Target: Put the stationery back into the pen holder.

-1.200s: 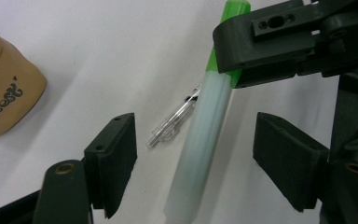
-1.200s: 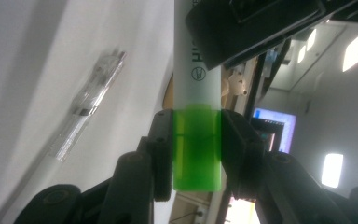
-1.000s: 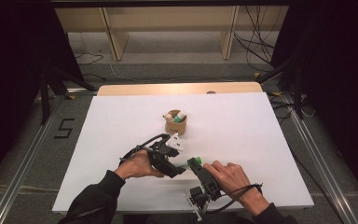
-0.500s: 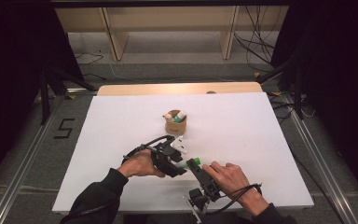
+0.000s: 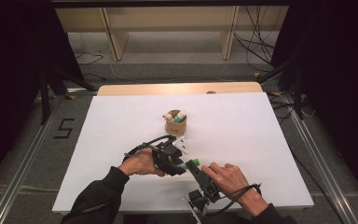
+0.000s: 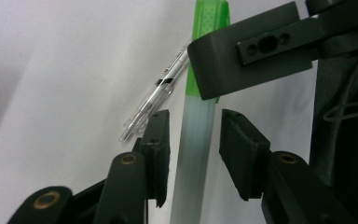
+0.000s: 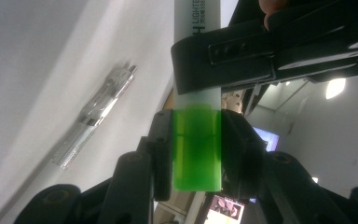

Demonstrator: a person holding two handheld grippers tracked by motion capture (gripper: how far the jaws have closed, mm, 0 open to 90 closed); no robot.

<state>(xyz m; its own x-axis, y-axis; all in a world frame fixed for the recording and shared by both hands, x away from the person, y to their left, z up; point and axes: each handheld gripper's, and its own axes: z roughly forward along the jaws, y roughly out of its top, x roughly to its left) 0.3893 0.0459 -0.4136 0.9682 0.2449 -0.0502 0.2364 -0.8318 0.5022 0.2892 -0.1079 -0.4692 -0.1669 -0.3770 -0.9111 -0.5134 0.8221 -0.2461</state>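
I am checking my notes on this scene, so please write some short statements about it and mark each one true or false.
1. The right tool grips the green cap of the translucent white highlighter pen. True.
2. The left tool is clamped on that highlighter. False: its jaws have just been closing, with gaps beside the barrel.
3. A clear plastic ballpoint pen lies on the white table. True.
4. The small brown cup is empty. False: it holds items.
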